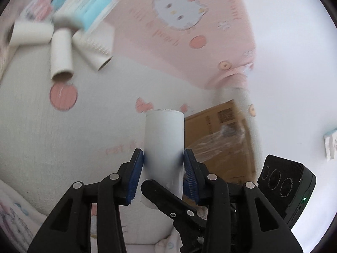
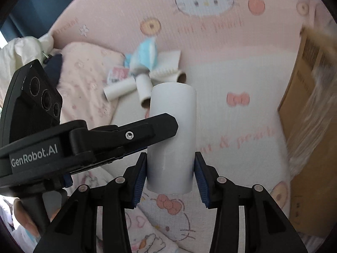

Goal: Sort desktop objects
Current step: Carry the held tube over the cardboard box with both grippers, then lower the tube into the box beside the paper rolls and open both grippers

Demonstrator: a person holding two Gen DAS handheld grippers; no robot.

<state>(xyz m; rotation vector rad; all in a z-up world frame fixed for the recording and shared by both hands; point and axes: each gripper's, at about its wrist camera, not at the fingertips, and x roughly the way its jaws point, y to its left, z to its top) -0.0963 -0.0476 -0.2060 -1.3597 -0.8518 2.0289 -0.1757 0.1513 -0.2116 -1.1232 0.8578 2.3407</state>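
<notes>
A white cardboard tube (image 1: 164, 145) stands upright between the blue pads of my left gripper (image 1: 163, 158), which is shut on it. The same tube (image 2: 171, 139) sits between the pads of my right gripper (image 2: 170, 166); thin gaps show on both sides, so its jaws stand around the tube without clearly pressing it. A black finger of the left gripper (image 2: 147, 130) crosses the tube in the right wrist view. A pile of more white tubes (image 1: 61, 52) with blue-white packets (image 1: 86, 10) lies on the pink Hello Kitty cloth (image 1: 189, 38); the pile also shows in the right wrist view (image 2: 143, 80).
A brown cardboard box (image 1: 227, 143) stands at the right, also in the right wrist view (image 2: 311, 113). A pink pillow (image 2: 84, 80) and white bedding (image 2: 25, 48) lie at the left. A black camera module (image 1: 286, 185) sits beside the grippers.
</notes>
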